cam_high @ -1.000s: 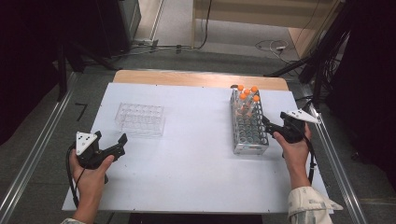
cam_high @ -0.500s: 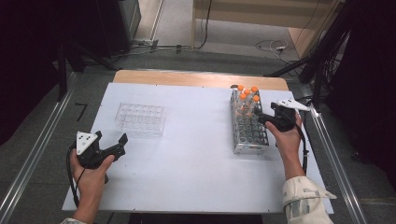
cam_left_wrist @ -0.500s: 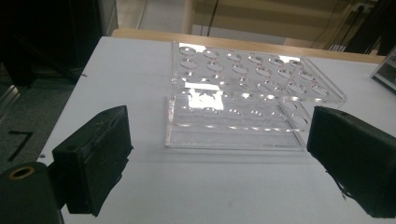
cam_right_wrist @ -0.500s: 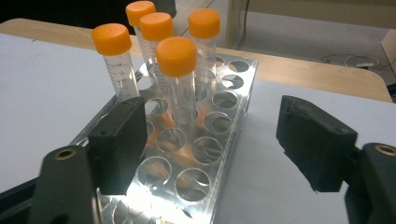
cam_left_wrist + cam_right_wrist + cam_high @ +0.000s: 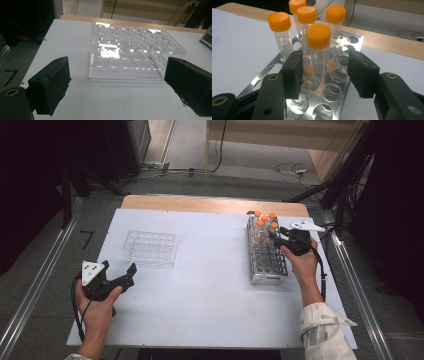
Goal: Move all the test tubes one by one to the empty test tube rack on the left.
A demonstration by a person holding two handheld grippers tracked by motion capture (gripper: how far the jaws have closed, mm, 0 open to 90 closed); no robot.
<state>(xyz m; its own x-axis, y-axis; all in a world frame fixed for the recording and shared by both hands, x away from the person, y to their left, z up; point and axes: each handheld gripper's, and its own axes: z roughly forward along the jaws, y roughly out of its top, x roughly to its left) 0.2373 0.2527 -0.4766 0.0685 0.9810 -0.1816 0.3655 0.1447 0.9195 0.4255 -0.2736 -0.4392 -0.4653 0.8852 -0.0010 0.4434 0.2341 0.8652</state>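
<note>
The right gripper [image 5: 323,72] has moved in over the metal rack [image 5: 266,270] at the desk's [image 5: 210,290] right; its fingers have just been closing around the nearest orange-capped tube [image 5: 319,47], not yet touching; a grasp looks imminent; the left gripper [image 5: 120,279] waits wide open, empty.

The high view looks forward and down over the whole table [image 5: 210,305]. The left gripper view sits low near the table's left edge, facing the clear tray [image 5: 130,52] close up. The right gripper view faces the metal rack [image 5: 324,87] closely; the high view shares both.
</note>
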